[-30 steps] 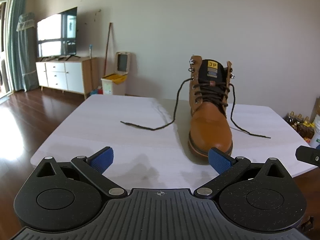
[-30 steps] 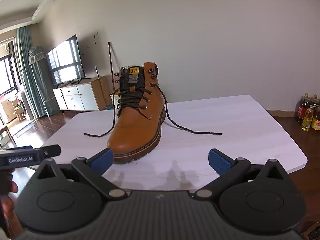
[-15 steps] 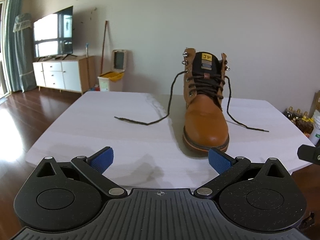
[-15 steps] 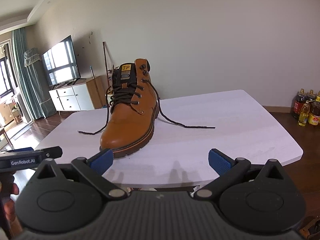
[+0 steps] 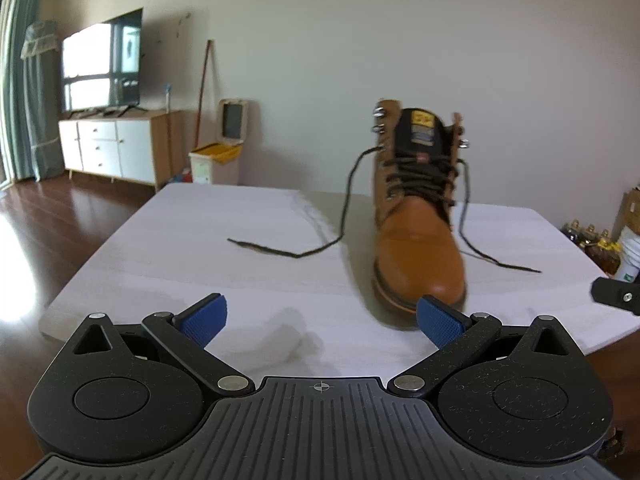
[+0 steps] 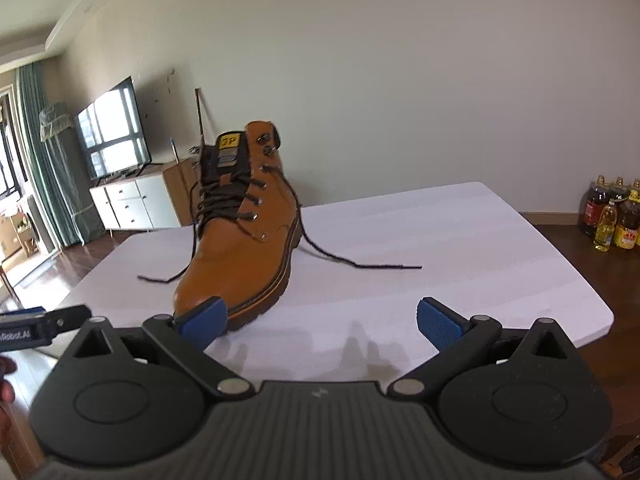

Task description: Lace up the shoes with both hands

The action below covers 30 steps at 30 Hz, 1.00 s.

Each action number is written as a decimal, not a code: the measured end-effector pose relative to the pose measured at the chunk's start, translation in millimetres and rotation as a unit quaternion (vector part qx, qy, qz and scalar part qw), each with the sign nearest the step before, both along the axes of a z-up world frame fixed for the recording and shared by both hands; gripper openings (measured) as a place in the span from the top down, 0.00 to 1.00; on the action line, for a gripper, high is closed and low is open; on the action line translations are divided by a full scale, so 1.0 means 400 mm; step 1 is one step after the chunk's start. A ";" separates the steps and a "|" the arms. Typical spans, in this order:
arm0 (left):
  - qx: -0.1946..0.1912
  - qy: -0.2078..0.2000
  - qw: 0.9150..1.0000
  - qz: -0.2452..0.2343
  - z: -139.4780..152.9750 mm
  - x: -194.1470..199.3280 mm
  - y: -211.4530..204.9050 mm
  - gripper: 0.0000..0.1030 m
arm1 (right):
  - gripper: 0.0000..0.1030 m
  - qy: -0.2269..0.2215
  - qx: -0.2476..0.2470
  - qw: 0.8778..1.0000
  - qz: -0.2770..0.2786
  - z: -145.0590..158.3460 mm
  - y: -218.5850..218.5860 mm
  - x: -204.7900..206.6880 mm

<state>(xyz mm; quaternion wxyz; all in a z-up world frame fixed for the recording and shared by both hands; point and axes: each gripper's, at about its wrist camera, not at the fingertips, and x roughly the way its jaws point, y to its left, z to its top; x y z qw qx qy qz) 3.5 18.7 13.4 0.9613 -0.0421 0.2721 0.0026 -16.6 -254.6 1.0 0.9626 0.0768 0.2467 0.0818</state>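
Note:
A tan leather boot [image 5: 418, 248] [image 6: 244, 252] stands upright on the white table [image 5: 240, 280] [image 6: 460, 272], toe toward me. Its dark laces cross the lower eyelets; the upper hooks are bare. One loose lace end [image 5: 280, 250] trails left on the table, the other lace end [image 5: 504, 264] [image 6: 368, 265] trails right. My left gripper [image 5: 320, 316] is open, near the table's front edge, its right pad [image 5: 438, 320] in front of the boot's toe. My right gripper [image 6: 320, 316] is open too, with its left pad [image 6: 204, 320] just before the toe. Neither holds anything.
A TV on a white cabinet [image 5: 108, 148] and a bin [image 5: 218, 160] stand along the far wall. Oil bottles [image 6: 612, 216] sit on the wooden floor at the right. The other gripper's tip shows at each view's edge [image 5: 618, 296] [image 6: 40, 326].
Both views have tilted and shifted slightly; the boot sits a little lower and closer than half a second ago. Both grippers stay open, and the boot and laces lie as before.

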 end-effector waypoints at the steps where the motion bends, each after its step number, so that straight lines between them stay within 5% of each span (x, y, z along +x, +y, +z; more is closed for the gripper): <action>1: 0.002 0.002 1.000 0.002 -0.001 0.008 0.004 0.00 | 0.01 0.000 -0.003 1.000 0.003 -0.002 -0.004 0.012; 10: 0.029 -0.005 0.999 -0.034 0.001 0.089 0.005 0.00 | 0.09 -0.006 -0.130 0.986 0.104 -0.025 -0.079 0.196; 20: 0.046 -0.025 0.994 -0.095 0.007 0.205 -0.016 0.00 | 0.50 0.065 -0.159 0.961 0.216 -0.106 -0.166 0.419; 26: 0.041 -0.042 0.991 -0.124 0.025 0.245 -0.035 0.00 | 0.64 0.092 -0.159 0.943 0.276 -0.114 -0.164 0.493; 30: 0.037 -0.051 0.987 -0.150 0.027 0.252 -0.050 0.00 | 0.84 0.116 -0.180 0.932 0.291 -0.115 -0.156 0.503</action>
